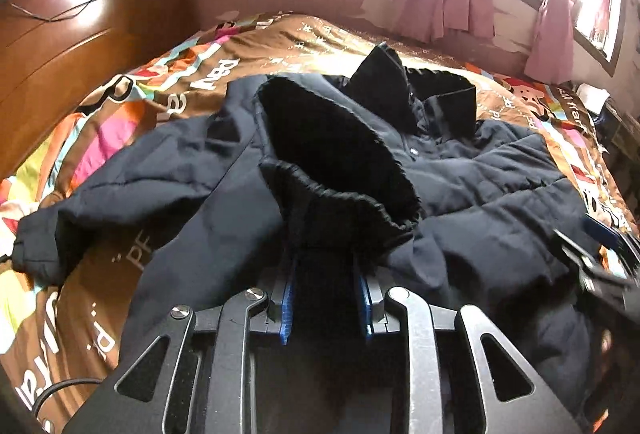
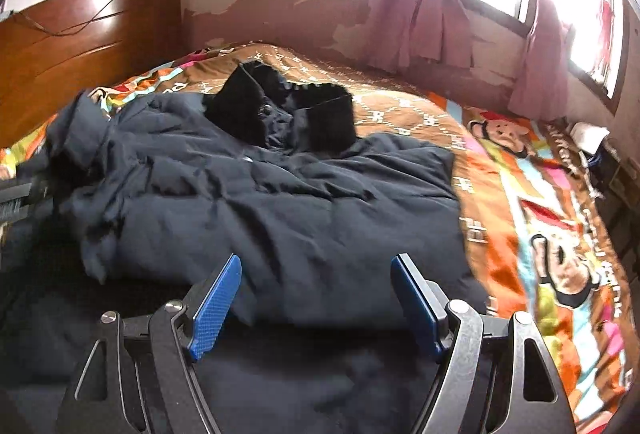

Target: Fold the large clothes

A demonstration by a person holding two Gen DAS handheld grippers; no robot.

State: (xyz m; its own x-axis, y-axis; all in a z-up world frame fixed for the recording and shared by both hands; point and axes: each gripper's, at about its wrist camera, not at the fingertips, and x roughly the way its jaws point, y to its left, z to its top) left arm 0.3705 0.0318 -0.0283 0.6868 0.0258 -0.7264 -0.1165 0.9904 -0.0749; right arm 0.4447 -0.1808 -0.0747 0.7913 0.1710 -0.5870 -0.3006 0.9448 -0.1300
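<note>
A large dark navy padded jacket (image 1: 480, 189) lies front up on the bed, its black collar (image 1: 440, 97) at the far end. My left gripper (image 1: 326, 274) is shut on the jacket's ribbed black cuff (image 1: 344, 218), holding the sleeve raised over the jacket's body; its blue pads (image 1: 287, 298) press the fabric. The other sleeve (image 1: 80, 218) lies out to the left. In the right wrist view the jacket (image 2: 280, 193) fills the middle. My right gripper (image 2: 316, 290) is open and empty just above the jacket's near hem. It also shows blurred in the left wrist view (image 1: 600, 258).
The bed carries a brown, brightly patterned cover (image 2: 540, 218). A wooden headboard (image 1: 72, 45) stands at the left. Pink curtains (image 2: 432, 17) hang at bright windows on the far wall. Dark clutter (image 2: 600, 161) sits at the bed's right edge.
</note>
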